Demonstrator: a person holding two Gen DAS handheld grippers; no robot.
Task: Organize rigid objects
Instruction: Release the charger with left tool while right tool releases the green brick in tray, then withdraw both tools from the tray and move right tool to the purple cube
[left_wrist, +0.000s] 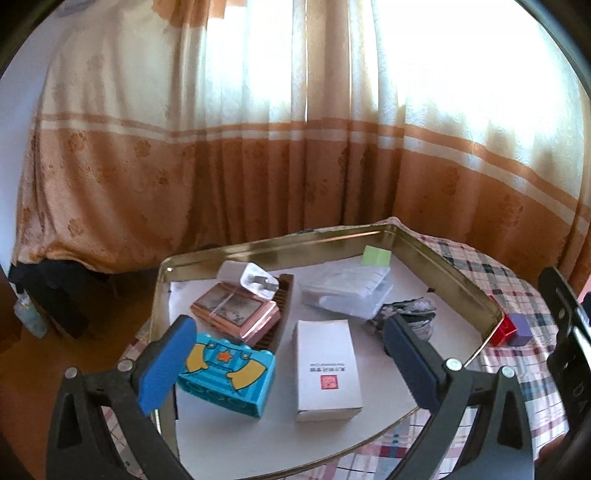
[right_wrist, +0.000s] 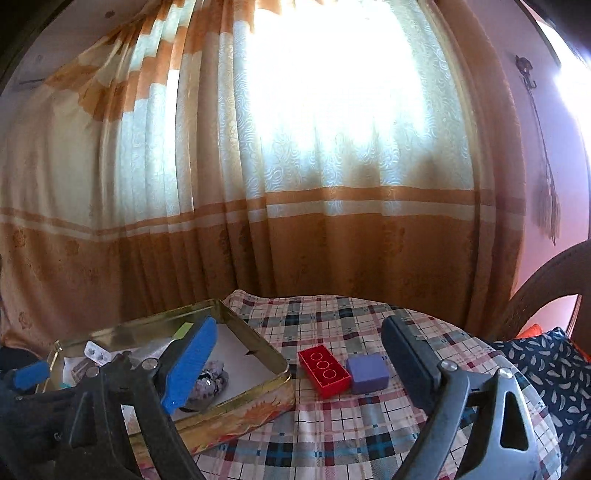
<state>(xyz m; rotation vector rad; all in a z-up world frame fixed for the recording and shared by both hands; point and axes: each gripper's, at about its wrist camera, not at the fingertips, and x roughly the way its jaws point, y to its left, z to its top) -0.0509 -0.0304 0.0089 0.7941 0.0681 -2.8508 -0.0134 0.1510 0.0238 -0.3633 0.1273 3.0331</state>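
Your left gripper (left_wrist: 288, 343) has its fingers spread wide and released, nothing between the pads. It hangs over the near part of the tin (left_wrist: 436, 254), which serves as the landmark here. Just under the left blue finger (left_wrist: 166, 365), in the tin's near left corner, lies the blue toy block (left_wrist: 229, 380). Between the fingers, in the near middle of the tin, lies the white box (left_wrist: 327, 369). Beyond the block, toward the tin's far left, sits the pink case (left_wrist: 236, 310) with a white charger plug (left_wrist: 255, 282) resting on its far edge. A clear plastic pack (left_wrist: 347, 291) lies in the tin's far right part, with a green note (left_wrist: 376, 256) against the far wall behind it. A crumpled dark bundle (left_wrist: 413, 314) lies by the tin's right wall, partly behind the right finger.

Your right gripper (right_wrist: 295, 365) is also released, fingers wide apart and empty. It hangs outside the tin, over the checked cloth on the tabletop (right_wrist: 369, 435), its blue finger (right_wrist: 192, 365) overlapping the tin's right wall (right_wrist: 273, 354) in this view. Just right of the tin, on the cloth, lie the red brick (right_wrist: 323, 371) and the purple cube (right_wrist: 367, 373), touching each other, both framed between the open fingers but farther off than the tips. Curtains (right_wrist: 295, 184) hang behind the tin.
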